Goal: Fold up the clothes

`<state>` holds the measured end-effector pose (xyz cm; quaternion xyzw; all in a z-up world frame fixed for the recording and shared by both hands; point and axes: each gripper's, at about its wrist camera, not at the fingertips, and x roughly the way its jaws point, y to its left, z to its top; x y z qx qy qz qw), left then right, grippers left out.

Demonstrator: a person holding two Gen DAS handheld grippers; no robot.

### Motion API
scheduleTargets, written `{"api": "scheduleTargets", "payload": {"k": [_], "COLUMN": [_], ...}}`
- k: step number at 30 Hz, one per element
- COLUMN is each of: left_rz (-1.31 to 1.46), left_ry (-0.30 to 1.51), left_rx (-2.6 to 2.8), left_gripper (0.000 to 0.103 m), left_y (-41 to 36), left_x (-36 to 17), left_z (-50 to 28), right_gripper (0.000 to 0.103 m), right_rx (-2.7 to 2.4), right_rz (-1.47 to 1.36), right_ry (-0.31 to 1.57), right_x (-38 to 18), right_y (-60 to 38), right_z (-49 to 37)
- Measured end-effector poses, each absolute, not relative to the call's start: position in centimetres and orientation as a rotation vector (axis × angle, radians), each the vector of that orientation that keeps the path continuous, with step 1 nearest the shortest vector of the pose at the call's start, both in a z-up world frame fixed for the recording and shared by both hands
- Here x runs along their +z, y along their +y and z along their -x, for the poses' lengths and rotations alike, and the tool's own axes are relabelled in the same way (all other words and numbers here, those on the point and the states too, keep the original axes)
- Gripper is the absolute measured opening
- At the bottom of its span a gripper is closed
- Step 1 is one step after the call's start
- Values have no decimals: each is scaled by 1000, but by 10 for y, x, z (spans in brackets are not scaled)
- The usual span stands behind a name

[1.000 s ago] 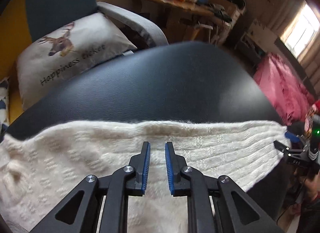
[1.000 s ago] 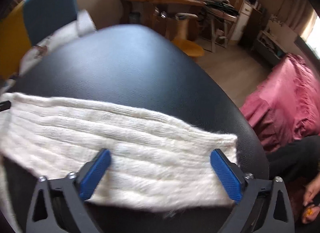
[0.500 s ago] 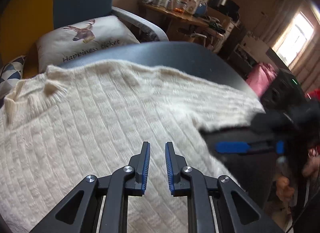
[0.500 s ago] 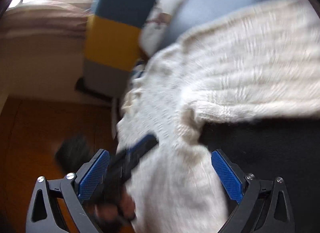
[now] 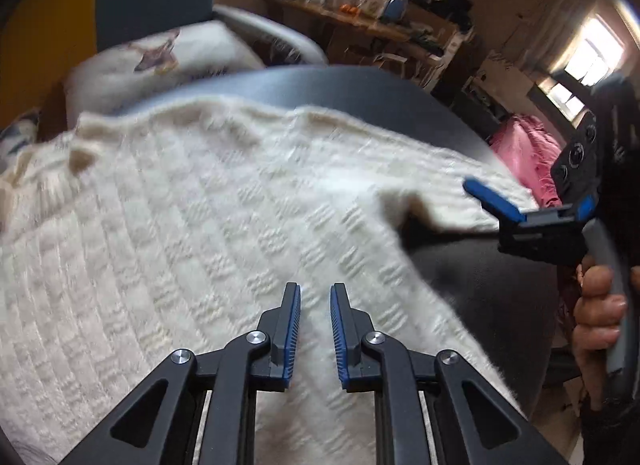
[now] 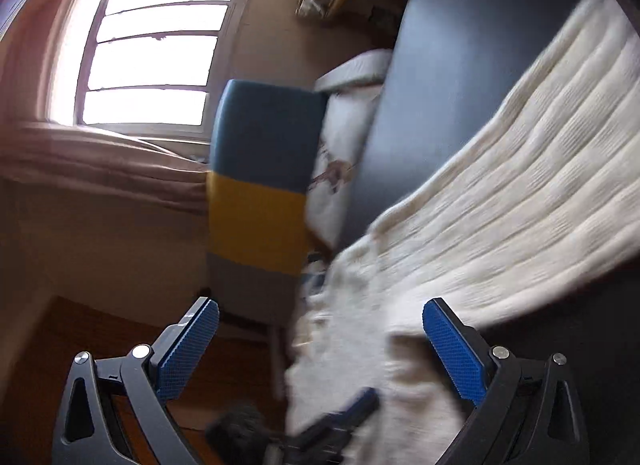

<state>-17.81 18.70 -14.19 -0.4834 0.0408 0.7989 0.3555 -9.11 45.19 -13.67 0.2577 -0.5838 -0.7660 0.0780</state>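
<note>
Sweater (image 5: 192, 233): cream knit with ribbed and block texture, spread flat over most of the bench; one sleeve (image 5: 448, 193) runs out toward the right edge. In the right wrist view the same knit (image 6: 520, 193) lies across the dark top, its lower part blurred.
Bench (image 5: 360, 85): dark, smooth, rounded top; bare along the far edge and at the near right, beside the sweater's hem.
Left gripper (image 5: 315, 329): low over the sweater near the bench's near edge; fingers (image 5: 291, 329) parted only by a narrow gap, nothing between them; whether the tips touch the knit cannot be told.
Right gripper (image 6: 320, 345): fingers spread wide, nothing held. From the left wrist view it (image 5: 532, 209) sits at the bench's right edge, one blue finger pointing over the sleeve end.
Hand (image 5: 600, 317): wrapped round the grey handle of the right gripper.
Chair (image 6: 260, 177): blue, yellow and grey back, beyond the bench's left side.
Pillow (image 5: 160, 61): white with a printed motif, on the chair seat, blurred.
Window (image 6: 152, 45): bright, barred, above a pinkish curtain.
Pink cloth (image 5: 524, 153): beyond the bench's right edge.
Table (image 5: 360, 21): far wall, cluttered; items too blurred to name.
</note>
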Motion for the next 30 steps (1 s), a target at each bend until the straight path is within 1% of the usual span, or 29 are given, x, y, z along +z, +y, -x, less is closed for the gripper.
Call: {"api": "scheduleTargets", "payload": {"k": [5, 7, 9, 11, 13, 15, 19, 20, 24, 27, 30], "left_rz": [1234, 1231, 1317, 1320, 1352, 1375, 1370, 1372, 1312, 1293, 1343], "left_ry": [184, 216, 276, 262, 217, 181, 244, 250, 120, 134, 167], "left_rx": [2000, 1973, 1922, 1894, 1832, 1793, 1761, 1761, 1835, 2007, 2089], "left_gripper": [15, 15, 15, 16, 16, 16, 16, 16, 16, 16, 16], "left_y": [221, 234, 242, 241, 238, 236, 240, 241, 229, 226, 230], "left_x": [-137, -136, -155, -164, -168, -171, -171, -170, -146, -138, -150], "left_z": [176, 175, 173, 170, 175, 180, 179, 179, 200, 234, 264], "right_gripper": [103, 103, 103, 103, 103, 103, 103, 103, 103, 103, 103], "right_rx": [-2527, -2610, -2688, -2753, -2791, -2850, -2910, -2898, -2885, -3008, -3097], "right_rz": [-1036, -1217, -1404, -1580, -1613, -1631, -1635, -1630, -1527, -1499, -1593], "right_ry": [-1387, -1230, -1124, -1036, -1023, -948, -816, -807, -841, -791, -756], "right_x": [-104, -111, -126, -145, -154, -155, -159, -158, -139, -125, -129], "right_y": [458, 468, 482, 497, 516, 526, 527, 527, 538, 561, 593], "right_z": [93, 94, 96, 101, 100, 102, 105, 103, 89, 79, 73]}}
